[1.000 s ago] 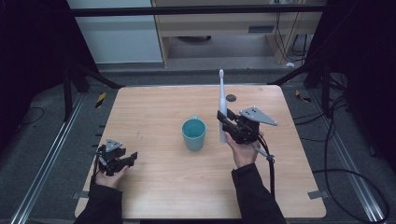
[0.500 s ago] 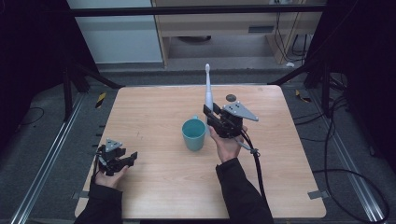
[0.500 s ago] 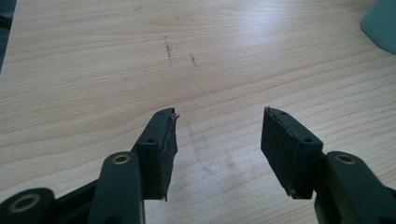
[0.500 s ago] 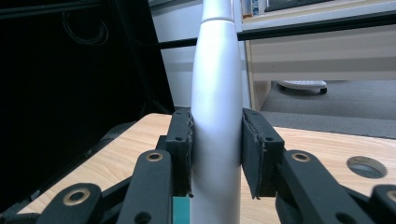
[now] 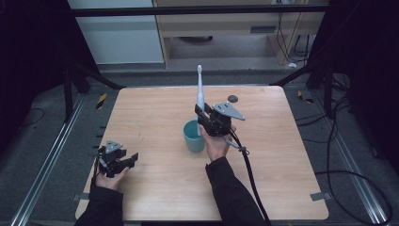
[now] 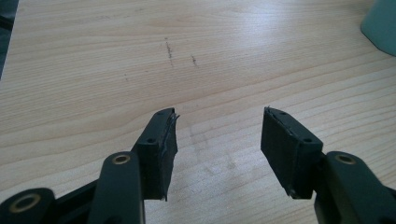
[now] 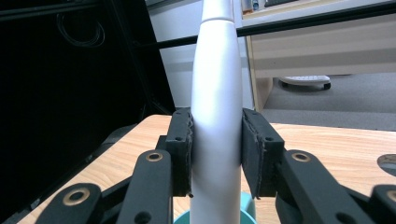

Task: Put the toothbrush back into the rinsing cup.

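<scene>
A white electric toothbrush (image 5: 200, 89) stands upright in my right gripper (image 5: 203, 114), whose jaws are shut on its handle (image 7: 216, 121). Its lower end hangs just over the rim of a teal cup (image 5: 193, 135) near the table's middle; the cup's rim (image 7: 182, 218) peeks up below the handle in the right gripper view. My left gripper (image 5: 128, 160) rests low near the table's front left, open, with bare wood between its pads (image 6: 292, 149). The cup's edge (image 6: 380, 23) shows at the top right of the left gripper view.
The light wooden table (image 5: 150, 113) has a small dark round disc (image 5: 232, 99) near its far edge, right of centre. Black frame bars and cables ring the table. A cable (image 5: 249, 174) trails from the right gripper toward the front.
My right gripper has carried the toothbrush leftward, from right of the cup to over the cup's rim. The left gripper has stayed put.
</scene>
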A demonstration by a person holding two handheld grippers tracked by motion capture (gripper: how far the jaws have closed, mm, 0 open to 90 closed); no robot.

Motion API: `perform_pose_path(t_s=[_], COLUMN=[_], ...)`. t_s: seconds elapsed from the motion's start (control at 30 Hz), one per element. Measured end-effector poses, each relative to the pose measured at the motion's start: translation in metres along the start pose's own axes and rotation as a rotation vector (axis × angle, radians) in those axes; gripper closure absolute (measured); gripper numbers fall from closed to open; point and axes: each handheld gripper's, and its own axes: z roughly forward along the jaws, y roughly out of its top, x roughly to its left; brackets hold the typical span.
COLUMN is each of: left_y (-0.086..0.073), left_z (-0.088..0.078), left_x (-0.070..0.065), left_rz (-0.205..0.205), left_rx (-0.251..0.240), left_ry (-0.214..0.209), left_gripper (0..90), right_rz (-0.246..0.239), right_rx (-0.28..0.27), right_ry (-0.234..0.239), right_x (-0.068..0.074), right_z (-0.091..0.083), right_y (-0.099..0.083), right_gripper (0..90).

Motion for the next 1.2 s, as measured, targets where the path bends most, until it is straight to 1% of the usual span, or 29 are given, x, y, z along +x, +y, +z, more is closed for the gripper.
perform_pose_path(t_s=[0.2, 0.27, 0.37, 0.53, 0.57, 0.63, 0.7, 0.73, 0.8, 0.97, 1.0, 1.03, 1.07, 1.2], left_y=[0.0, 0.0, 0.0, 0.0, 0.0, 0.0, 0.0, 0.0, 0.0, 0.0, 0.0, 0.0, 0.0, 0.0], left_z=[0.0, 0.0, 0.0, 0.0, 0.0, 0.0, 0.0, 0.0, 0.0, 0.0, 0.0, 0.0, 0.0, 0.0], left_x=[0.0, 0.0, 0.0, 0.001, 0.001, 0.001, 0.001, 0.001, 0.001, 0.0, 0.0, 0.0, 0.0, 0.0], left_rz=[0.0, 0.0, -0.001, -0.005, -0.005, -0.005, -0.005, -0.005, -0.005, -0.006, -0.006, -0.006, -0.006, -0.006], left_rx=[0.0, 0.0, -0.001, -0.004, -0.004, -0.004, -0.004, -0.005, -0.005, -0.007, -0.006, -0.005, -0.005, -0.006], left_ry=[0.001, 0.001, 0.001, 0.001, 0.002, 0.002, 0.002, 0.002, 0.002, 0.002, 0.002, 0.002, 0.003, 0.002], left_gripper=[44.9, 44.9, 44.9, 45.0, 45.0, 44.9, 45.0, 45.0, 45.0, 45.0, 45.0, 45.0, 45.0, 45.0], right_rz=[0.01, 0.006, 0.014, 0.004, 0.0, -0.003, -0.008, -0.008, -0.027, -0.045, -0.063, -0.063, -0.068, -0.07], right_rx=[-0.001, 0.009, 0.015, 0.036, 0.049, 0.053, 0.076, 0.076, 0.09, 0.118, 0.133, 0.133, 0.149, 0.167], right_ry=[-0.004, -0.016, -0.019, -0.033, -0.04, -0.044, -0.053, -0.053, -0.059, -0.077, -0.087, -0.087, -0.089, -0.089], right_x=[0.001, 0.002, 0.002, 0.004, 0.005, 0.005, 0.006, 0.006, 0.007, 0.009, 0.009, 0.009, 0.01, 0.011], right_z=[0.009, 0.016, 0.02, 0.028, 0.03, 0.031, 0.034, 0.034, 0.035, 0.037, 0.038, 0.038, 0.039, 0.04], right_y=[-0.005, -0.01, -0.012, -0.018, -0.021, -0.022, -0.025, -0.025, -0.028, -0.034, -0.037, -0.037, -0.039, -0.043], right_gripper=[66.4, 66.3, 66.3, 66.3, 66.3, 66.3, 66.3, 66.3, 66.3, 66.2, 66.2, 66.2, 66.2, 66.2])
